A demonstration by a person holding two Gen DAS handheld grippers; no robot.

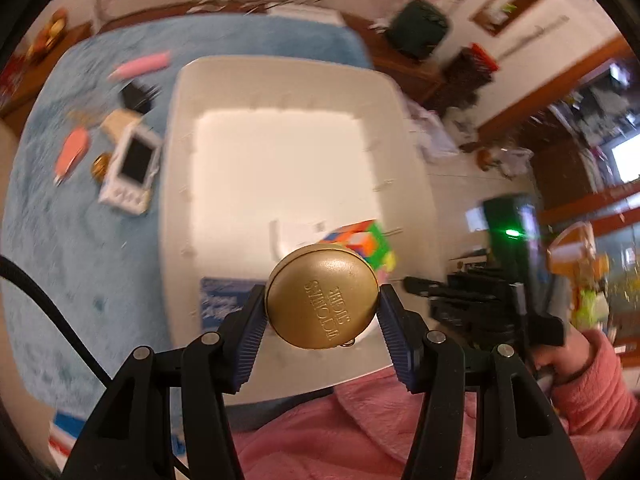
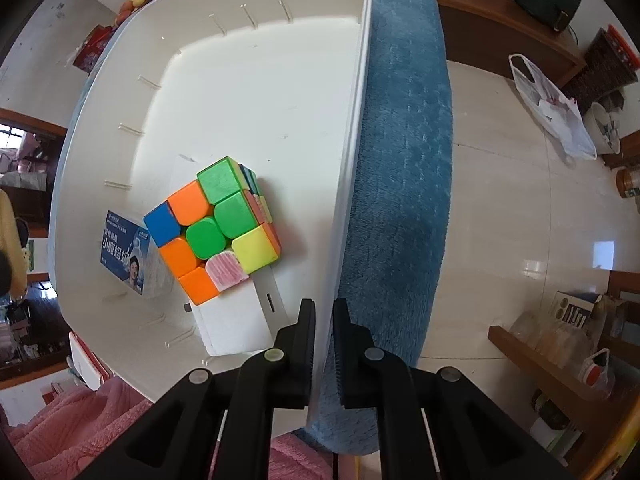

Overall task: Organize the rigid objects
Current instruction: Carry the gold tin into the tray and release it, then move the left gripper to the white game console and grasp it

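The gold tin (image 1: 322, 298), a round, lidded case with embossed lettering on top, is clamped between the blue ribbed pads of the left hand-held gripper (image 1: 322, 300), hanging above the near end of the white bin (image 1: 280, 76). It looks rigid and fairly light, probably metal with a smooth, slightly glossy skin, so it could slip or rotate if the squeeze eases. The pads bear on opposite points of its rim, across the widest part, which is the sensible place to hold a domed disc like this; the curved top and bottom would offer little purchase. A small loop shows at its lower edge.

Inside the bin lie a colourful puzzle cube (image 2: 212, 228), a white box (image 2: 234, 326) beneath its corner, and a blue printed packet (image 2: 124, 252) against the wall. The right hand-held gripper (image 2: 324, 312) points down with its jaws pinched together on the bin's thin rim, apparently steadying it.

The bin sits on a blue fluffy blanket (image 1: 72, 220), where a white handheld game console (image 1: 132, 168), a pink oblong item (image 1: 140, 66) and an orange one (image 1: 72, 154) are not yet sorted. Judging by this, the tin should go down on the bare floor of the bin, clear of the cube.
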